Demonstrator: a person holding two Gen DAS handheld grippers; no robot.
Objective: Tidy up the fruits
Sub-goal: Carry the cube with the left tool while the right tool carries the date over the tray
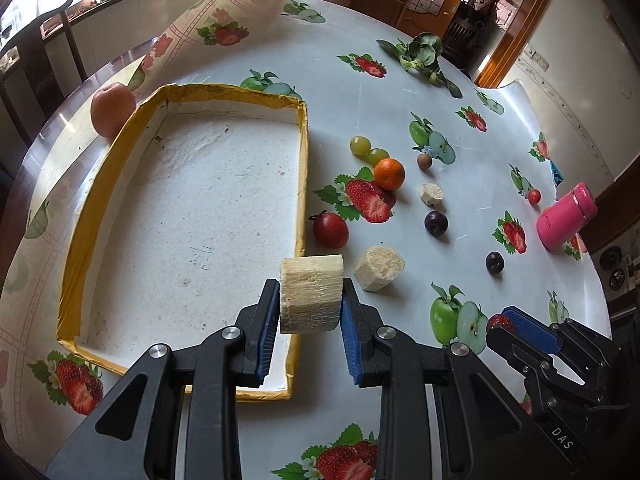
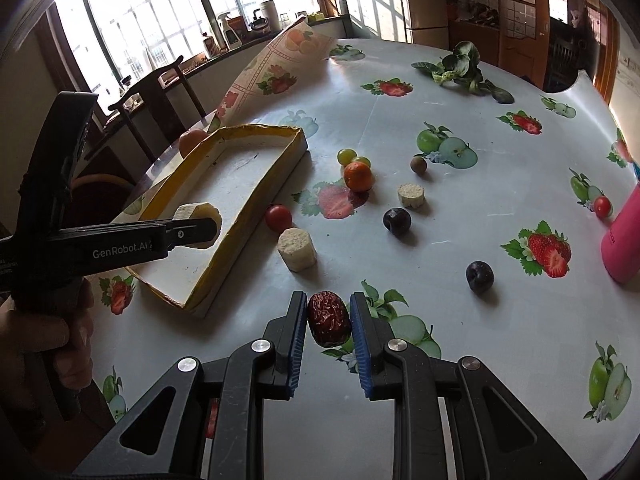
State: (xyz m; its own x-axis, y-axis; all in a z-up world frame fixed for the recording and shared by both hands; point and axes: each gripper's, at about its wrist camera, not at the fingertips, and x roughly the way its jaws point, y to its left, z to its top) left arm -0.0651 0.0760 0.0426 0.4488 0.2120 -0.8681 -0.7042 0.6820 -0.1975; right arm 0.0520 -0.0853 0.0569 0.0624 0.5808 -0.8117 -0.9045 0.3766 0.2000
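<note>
My left gripper (image 1: pixel 310 306) is shut on a pale sugarcane chunk (image 1: pixel 311 294), held above the near right edge of the yellow-rimmed tray (image 1: pixel 304 160); this shows in the right wrist view too (image 2: pixel 199 220). My right gripper (image 2: pixel 329 318) is shut on a wrinkled red date (image 2: pixel 329 318) just above the table, right of the tray (image 2: pixel 256 200). Loose on the cloth are a second cane chunk (image 1: pixel 379 269), a small one (image 1: pixel 432 193), a red tomato (image 1: pixel 330 230), an orange (image 1: pixel 389 174), two green grapes (image 1: pixel 360 146), two dark plums (image 1: pixel 436 223) and a longan (image 1: pixel 424 161).
An apple (image 1: pixel 113 109) sits behind the tray's far left corner. A pink bottle (image 1: pixel 566 216) and a small cherry tomato (image 1: pixel 534 196) stand at the right edge. Leafy greens (image 1: pixel 424 56) lie at the back. The tablecloth is folded up behind the tray. A chair stands beyond the table.
</note>
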